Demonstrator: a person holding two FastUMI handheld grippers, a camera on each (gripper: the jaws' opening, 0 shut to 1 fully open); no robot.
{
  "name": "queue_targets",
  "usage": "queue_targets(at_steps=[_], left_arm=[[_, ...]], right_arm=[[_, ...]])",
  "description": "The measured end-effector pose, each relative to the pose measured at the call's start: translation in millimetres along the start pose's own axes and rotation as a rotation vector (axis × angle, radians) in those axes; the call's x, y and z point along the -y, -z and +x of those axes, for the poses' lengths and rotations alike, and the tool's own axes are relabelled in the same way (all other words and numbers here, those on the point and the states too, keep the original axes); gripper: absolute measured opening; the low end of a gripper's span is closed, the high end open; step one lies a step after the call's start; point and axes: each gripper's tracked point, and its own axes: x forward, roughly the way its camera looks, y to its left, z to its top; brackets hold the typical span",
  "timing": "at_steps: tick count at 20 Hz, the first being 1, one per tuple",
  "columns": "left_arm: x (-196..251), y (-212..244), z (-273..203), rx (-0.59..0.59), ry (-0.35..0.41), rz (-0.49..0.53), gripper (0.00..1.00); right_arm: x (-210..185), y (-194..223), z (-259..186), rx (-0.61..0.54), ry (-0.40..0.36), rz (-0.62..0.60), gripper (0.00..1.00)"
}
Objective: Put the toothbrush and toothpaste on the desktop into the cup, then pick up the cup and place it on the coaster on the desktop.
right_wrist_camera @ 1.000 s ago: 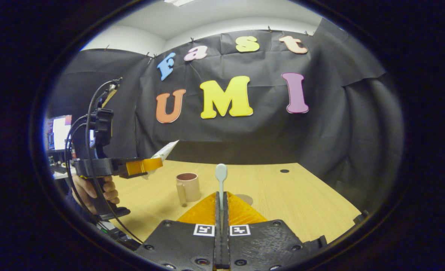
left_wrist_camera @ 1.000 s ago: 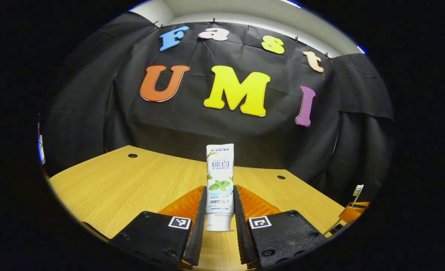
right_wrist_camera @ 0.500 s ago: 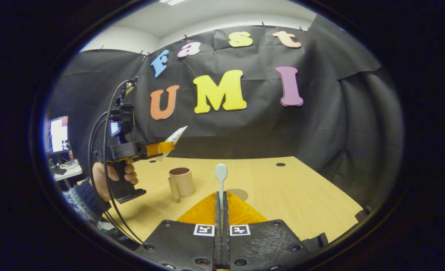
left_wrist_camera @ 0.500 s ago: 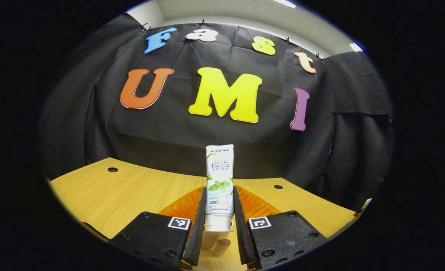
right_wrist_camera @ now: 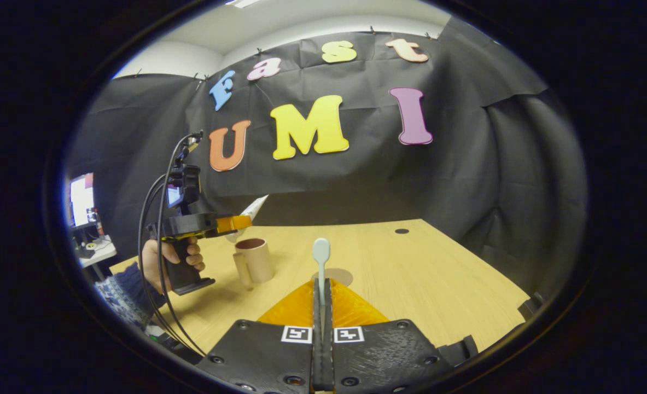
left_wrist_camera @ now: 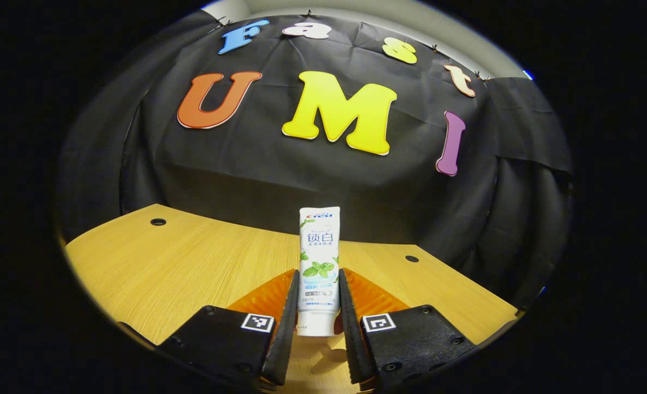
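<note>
The left gripper (left_wrist_camera: 315, 306) is clamped on the toothpaste (left_wrist_camera: 319, 257), both fingers pressing the lower part of the tube near its white cap, with the flat crimped end pointing up and forward; in the right gripper view this same gripper (right_wrist_camera: 234, 223) hangs just above the cup (right_wrist_camera: 254, 259), held by a hand (right_wrist_camera: 165, 257) in a patterned sleeve. The right gripper (right_wrist_camera: 321, 306) is closed on the toothbrush (right_wrist_camera: 321, 262), the thin stem pinched between the fingers and the rounded head standing upright above them. The cup stands upright and open-mouthed on the desktop (right_wrist_camera: 438, 284) toward its left side, and the round, flat coaster (right_wrist_camera: 338, 275) lies just beside it toward the middle, bare. Judging from this, both items are in the air and neither is in the cup. The risks are plain: the tube is soft and glossy, so the squeeze near the cap could let it slip or swing, and its wide flat end could catch the rim as it comes down; a knock on the light, narrow cup with its side handle could tip it or push it across the smooth wood-grain top. The toothbrush is slim and hard, so it may twist in the grip, and two grippers meeting over one small mouth could collide.
</note>
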Motion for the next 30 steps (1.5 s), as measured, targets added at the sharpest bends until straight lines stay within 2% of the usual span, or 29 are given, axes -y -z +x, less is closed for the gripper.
queue_targets(at_steps=[8,11,13,15,16,17,18,24,30], left_arm=[[4.7,3.0,2.0,-0.012,0.007,0.008,0.45],[3.4,-7.7,0.0,0.026,0.006,0.025,0.48],[6.0,-12.5,-2.0,0.031,0.011,0.038,0.46],[6.3,-4.9,-3.3,0.016,0.007,0.042,0.49],[5.7,-2.0,-3.0,0.004,0.002,0.044,0.57],[3.0,0.3,-3.8,-0.004,-0.011,0.050,0.75],[1.1,1.6,-4.8,-0.011,-0.019,0.052,0.72],[-6.3,-2.6,-23.8,0.023,-0.055,0.058,0.94],[-7.7,-7.6,-56.0,0.106,-0.042,0.091,0.98]], right_arm=[[4.1,5.5,1.0,-0.008,0.013,-0.003,0.00],[3.0,6.6,1.0,-0.010,0.011,-0.001,0.00],[3.3,7.4,1.2,-0.008,0.012,-0.006,0.00],[3.1,9.7,0.8,-0.011,0.011,-0.003,0.00],[3.4,10.7,1.1,-0.014,0.011,-0.003,0.00],[3.7,11.5,1.1,-0.016,0.012,-0.004,0.00],[3.5,10.9,1.6,-0.016,0.014,-0.005,0.01],[-4.6,5.0,7.8,0.000,0.007,-0.032,0.00],[-32.3,-27.3,37.7,0.054,-0.029,-0.052,0.00]])
